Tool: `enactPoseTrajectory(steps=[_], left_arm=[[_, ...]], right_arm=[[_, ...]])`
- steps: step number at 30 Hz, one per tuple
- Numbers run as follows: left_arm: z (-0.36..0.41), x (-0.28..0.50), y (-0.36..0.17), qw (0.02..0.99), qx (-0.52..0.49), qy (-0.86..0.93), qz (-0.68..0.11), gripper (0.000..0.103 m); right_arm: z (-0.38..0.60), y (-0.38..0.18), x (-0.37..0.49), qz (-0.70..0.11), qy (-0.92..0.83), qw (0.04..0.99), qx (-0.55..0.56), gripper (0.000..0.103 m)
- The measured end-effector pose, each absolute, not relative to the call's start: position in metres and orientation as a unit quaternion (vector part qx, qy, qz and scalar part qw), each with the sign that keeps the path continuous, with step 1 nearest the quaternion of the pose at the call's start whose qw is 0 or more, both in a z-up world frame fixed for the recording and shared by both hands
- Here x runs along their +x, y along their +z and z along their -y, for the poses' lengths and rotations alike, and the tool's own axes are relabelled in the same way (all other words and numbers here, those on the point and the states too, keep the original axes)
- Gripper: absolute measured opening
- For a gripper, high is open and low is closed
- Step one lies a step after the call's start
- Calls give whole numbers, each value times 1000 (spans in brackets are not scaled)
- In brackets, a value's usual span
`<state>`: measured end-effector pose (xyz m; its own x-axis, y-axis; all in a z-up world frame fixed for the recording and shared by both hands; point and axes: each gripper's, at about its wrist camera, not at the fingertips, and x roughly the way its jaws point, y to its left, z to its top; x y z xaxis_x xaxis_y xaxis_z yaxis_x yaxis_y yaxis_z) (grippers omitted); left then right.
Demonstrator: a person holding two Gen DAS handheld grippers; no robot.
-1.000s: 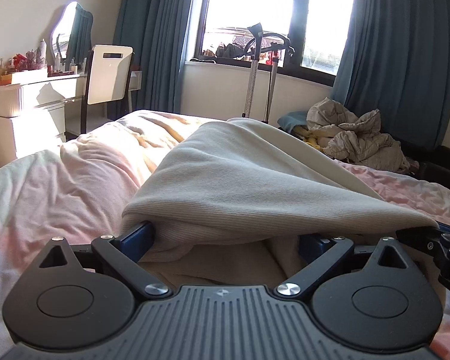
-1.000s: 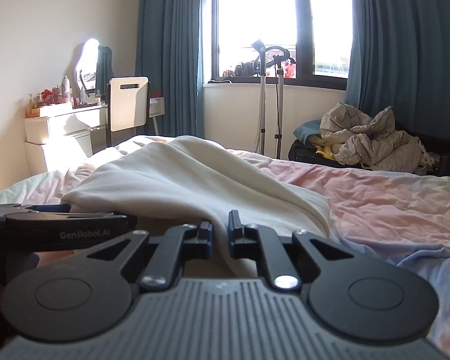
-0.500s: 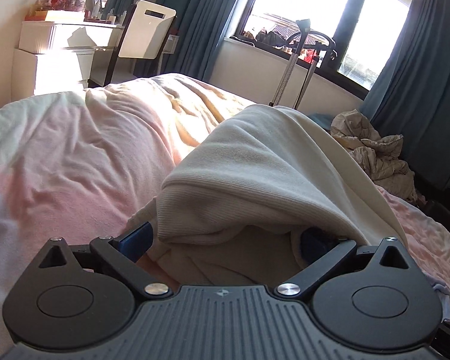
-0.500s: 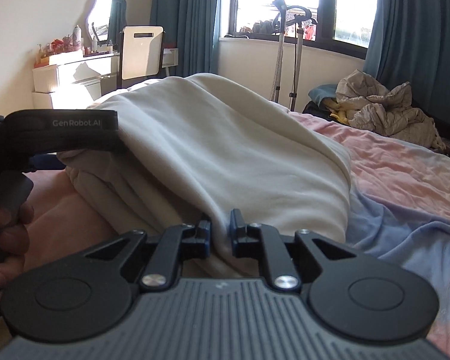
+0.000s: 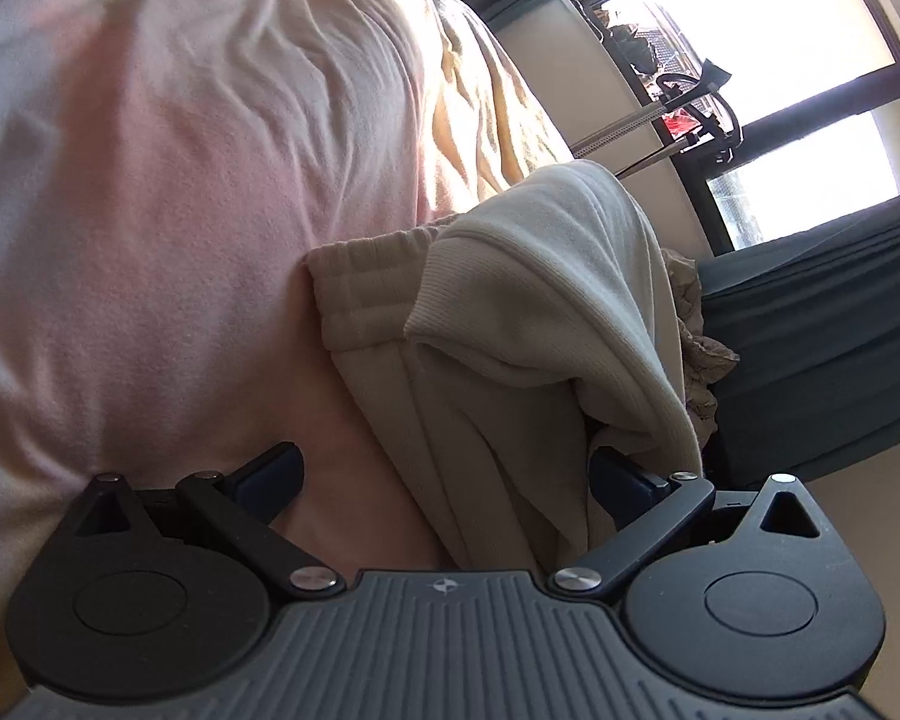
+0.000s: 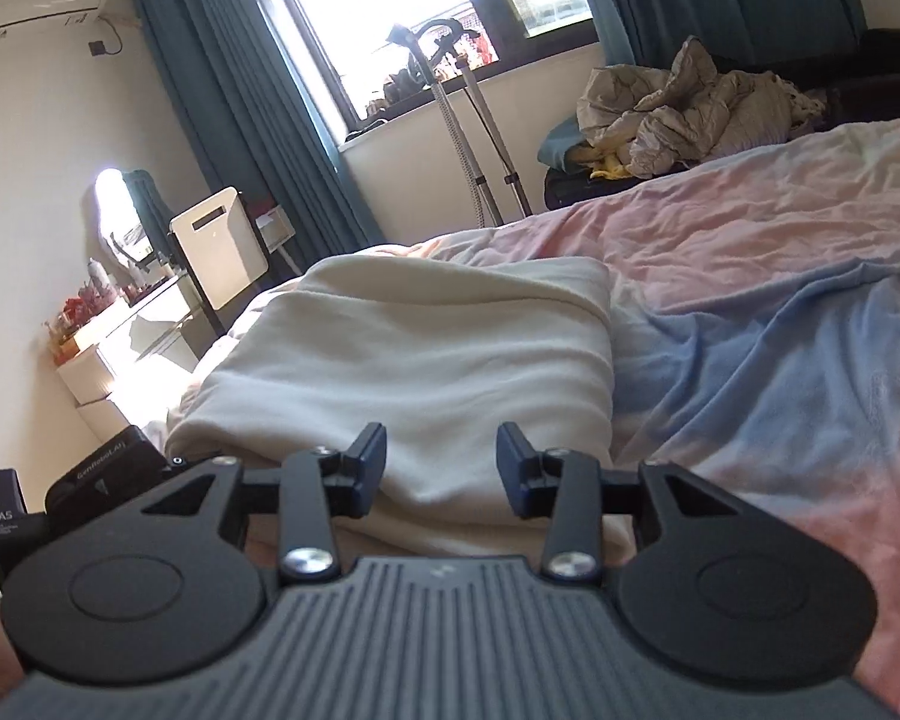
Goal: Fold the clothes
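A cream knit garment (image 6: 438, 354) lies folded into a thick rectangle on the pink and blue bedsheet (image 6: 780, 324). My right gripper (image 6: 441, 468) is open, its fingers just over the near edge of the fold, holding nothing. My left gripper (image 5: 444, 474) is open wide at the garment's left end, where a ribbed waistband (image 5: 360, 294) and a folded-over ribbed hem (image 5: 510, 300) show. The cloth drapes between its fingers but is not pinched. The left gripper's body (image 6: 102, 468) shows at the lower left of the right wrist view.
A pile of crumpled beige clothes (image 6: 684, 102) lies beyond the bed's far side by the window. A white dresser (image 6: 108, 360) and chair (image 6: 216, 252) stand at the left wall. A garment steamer pole (image 6: 462, 120) stands under the window.
My right gripper has opened and let go of the cloth; the top layer now lies flat on the stack. My left gripper has tilted and dropped to the garment's left end.
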<state>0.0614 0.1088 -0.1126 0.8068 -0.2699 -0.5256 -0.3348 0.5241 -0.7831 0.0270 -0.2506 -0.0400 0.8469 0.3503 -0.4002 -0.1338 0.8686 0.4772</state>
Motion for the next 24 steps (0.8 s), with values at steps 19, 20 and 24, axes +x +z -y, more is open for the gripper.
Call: enactPoseTrajectory(steps=[19, 20, 24], left_arm=[[-120, 103, -127, 788, -559, -38, -253, 83], [-123, 101, -132, 777, -578, -42, -247, 80], [-125, 106, -141, 766, -588, -46, -255, 77]], right_arm=[[311, -117, 107, -307, 112, 814, 480, 64], [312, -122, 114, -309, 126, 806, 489, 70], [321, -132, 130, -302, 153, 776, 532, 76]])
